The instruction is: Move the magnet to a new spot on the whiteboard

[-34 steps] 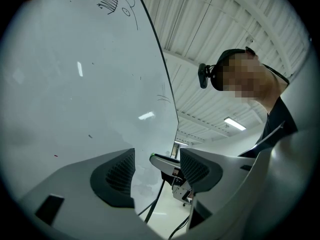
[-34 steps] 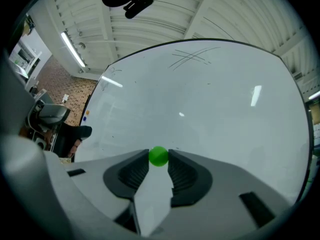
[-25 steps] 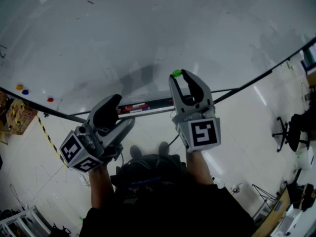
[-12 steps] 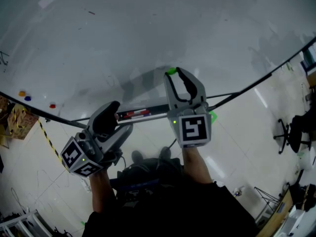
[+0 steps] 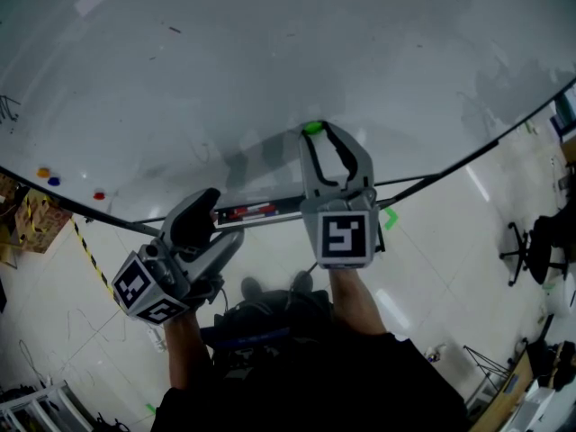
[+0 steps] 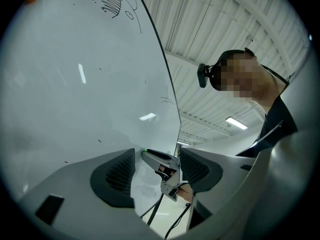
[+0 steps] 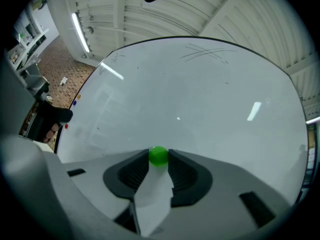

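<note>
A small green magnet (image 5: 312, 128) sits pinched between the fingertips of my right gripper (image 5: 321, 132), which is shut on it. It is held up against the lower middle of the whiteboard (image 5: 270, 52); I cannot tell whether it touches the surface. In the right gripper view the green magnet (image 7: 159, 155) shows between the two dark pads of that gripper (image 7: 159, 160), with the whiteboard (image 7: 200, 99) behind. My left gripper (image 5: 205, 207) hangs lower left, near the board's tray, jaws apart with nothing between them. The left gripper view shows the same gap (image 6: 157, 156).
Orange (image 5: 42, 173), blue (image 5: 54, 181) and red (image 5: 99, 195) magnets stick at the board's lower left. The marker tray (image 5: 255, 211) holds a red and black marker. A cardboard box (image 5: 27, 212) stands on the floor at left, an office chair (image 5: 522, 241) at right.
My right gripper has shifted slightly left and up along the board with the green magnet still in it. The left gripper has hardly moved.
</note>
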Motion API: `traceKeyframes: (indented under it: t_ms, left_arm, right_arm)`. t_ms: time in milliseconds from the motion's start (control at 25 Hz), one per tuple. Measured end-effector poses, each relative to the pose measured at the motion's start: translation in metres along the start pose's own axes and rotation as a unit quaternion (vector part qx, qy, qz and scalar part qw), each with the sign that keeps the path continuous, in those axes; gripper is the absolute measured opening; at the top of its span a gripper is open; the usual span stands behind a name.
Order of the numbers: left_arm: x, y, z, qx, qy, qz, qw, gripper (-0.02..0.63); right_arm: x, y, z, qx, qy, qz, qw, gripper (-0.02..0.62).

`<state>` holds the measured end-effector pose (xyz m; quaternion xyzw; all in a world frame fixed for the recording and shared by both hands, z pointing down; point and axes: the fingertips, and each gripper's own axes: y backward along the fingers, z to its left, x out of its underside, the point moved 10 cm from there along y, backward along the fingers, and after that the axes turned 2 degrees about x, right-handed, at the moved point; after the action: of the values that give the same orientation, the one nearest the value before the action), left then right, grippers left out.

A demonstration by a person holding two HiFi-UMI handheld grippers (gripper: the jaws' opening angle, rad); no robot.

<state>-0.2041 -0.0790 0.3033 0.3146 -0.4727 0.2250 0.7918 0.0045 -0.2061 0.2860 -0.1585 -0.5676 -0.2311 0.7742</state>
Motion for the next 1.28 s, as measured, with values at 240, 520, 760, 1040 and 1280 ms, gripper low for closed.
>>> traceKeyframes:
  t_ms: [240, 520, 760, 1040, 1280]
  left_arm:
    - [0.0, 0.0, 0.001, 0.0, 0.0, 0.002, 1.0, 0.275]
    - [0.0, 0.0, 0.002, 0.002, 0.001, 0.004, 1.0, 0.275]
    - [0.0, 0.0, 0.0, 0.005, 0.002, 0.003, 1.0, 0.275]
    - [0.001, 0.002, -0.003, 0.02, 0.007, 0.007, 0.9998, 0.275]
    - [-0.001, 0.011, -0.006, 0.032, 0.011, 0.01, 0.9994, 0.275]
  right_arm:
    - [0.001, 0.0, 0.003, 0.01, 0.003, -0.003, 1.0, 0.149]
    - [0.001, 0.0, 0.003, 0.014, 0.007, -0.001, 1.0, 0.152]
    - [0.0, 0.005, 0.002, 0.019, 0.004, -0.003, 1.0, 0.161]
    - [-0.001, 0.013, 0.001, -0.003, -0.035, -0.01, 0.999, 0.161]
    - [-0.005, 0.029, 0.006, -0.018, -0.07, -0.009, 0.997, 0.161]
